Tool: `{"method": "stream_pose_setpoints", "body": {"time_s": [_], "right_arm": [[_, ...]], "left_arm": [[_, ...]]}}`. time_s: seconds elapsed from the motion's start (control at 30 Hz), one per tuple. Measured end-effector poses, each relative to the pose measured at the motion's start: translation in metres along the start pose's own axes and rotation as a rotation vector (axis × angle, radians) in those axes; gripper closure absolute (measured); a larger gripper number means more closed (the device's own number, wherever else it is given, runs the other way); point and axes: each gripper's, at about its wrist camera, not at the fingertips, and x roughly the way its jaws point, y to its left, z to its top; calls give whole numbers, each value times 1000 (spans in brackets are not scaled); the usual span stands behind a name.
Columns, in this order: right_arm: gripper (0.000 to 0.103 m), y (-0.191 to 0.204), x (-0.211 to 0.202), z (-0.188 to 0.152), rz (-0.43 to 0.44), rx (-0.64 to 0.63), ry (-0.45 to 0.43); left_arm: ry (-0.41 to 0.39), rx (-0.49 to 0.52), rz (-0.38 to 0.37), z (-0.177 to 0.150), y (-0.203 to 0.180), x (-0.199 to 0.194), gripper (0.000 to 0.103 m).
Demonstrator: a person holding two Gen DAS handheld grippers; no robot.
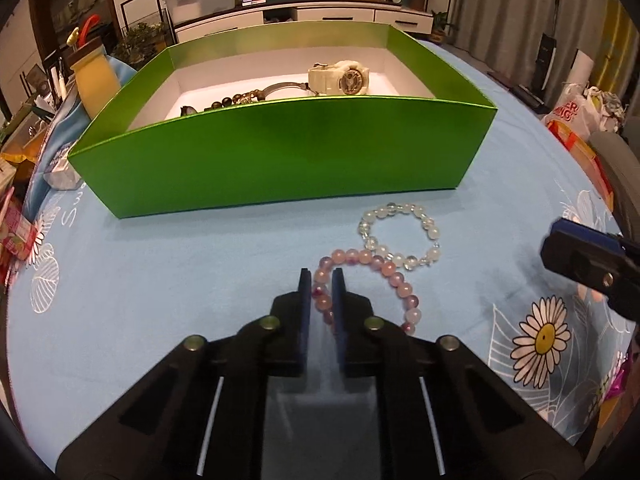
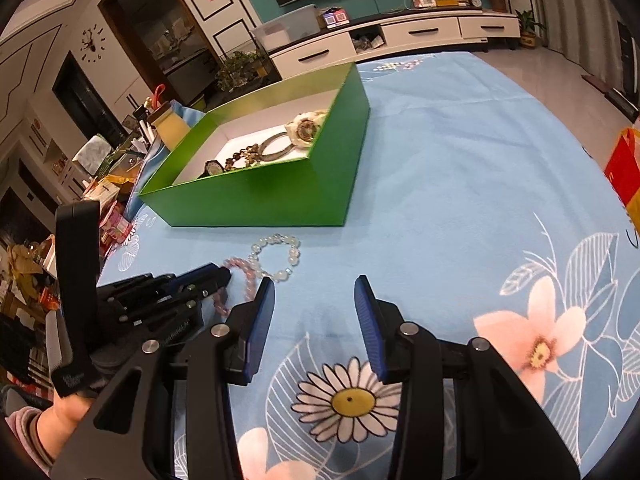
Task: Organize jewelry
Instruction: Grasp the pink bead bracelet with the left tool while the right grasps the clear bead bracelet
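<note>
My left gripper (image 1: 321, 280) is shut on the near-left side of a pink bead bracelet (image 1: 394, 276) that lies on the blue tablecloth. A clear white bead bracelet (image 1: 430, 230) touches it just beyond. The green box (image 1: 280, 152) stands behind them and holds a white watch (image 1: 340, 76), a dark bead bracelet (image 1: 236, 100), a grey bangle and a small dark watch. In the right wrist view my right gripper (image 2: 315, 286) is open and empty over the cloth, right of the left gripper (image 2: 216, 276), the pink bracelet (image 2: 248, 278), the white bracelet (image 2: 292, 256) and the box (image 2: 280, 196).
The blue flowered tablecloth (image 2: 460, 160) covers the table. A yellow cup (image 1: 96, 76) and clutter crowd the table's left edge. Bags (image 1: 576, 112) sit off the right edge. A TV cabinet stands far behind.
</note>
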Motion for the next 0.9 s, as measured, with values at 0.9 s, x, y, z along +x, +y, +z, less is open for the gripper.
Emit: {"method": "stream_pose_setpoints", "body": {"time_s": [0.9], "right_arm": [[85, 54, 86, 15, -197, -289, 55]], "left_arm": [[-55, -200, -58, -20, 73, -45, 96]]}}
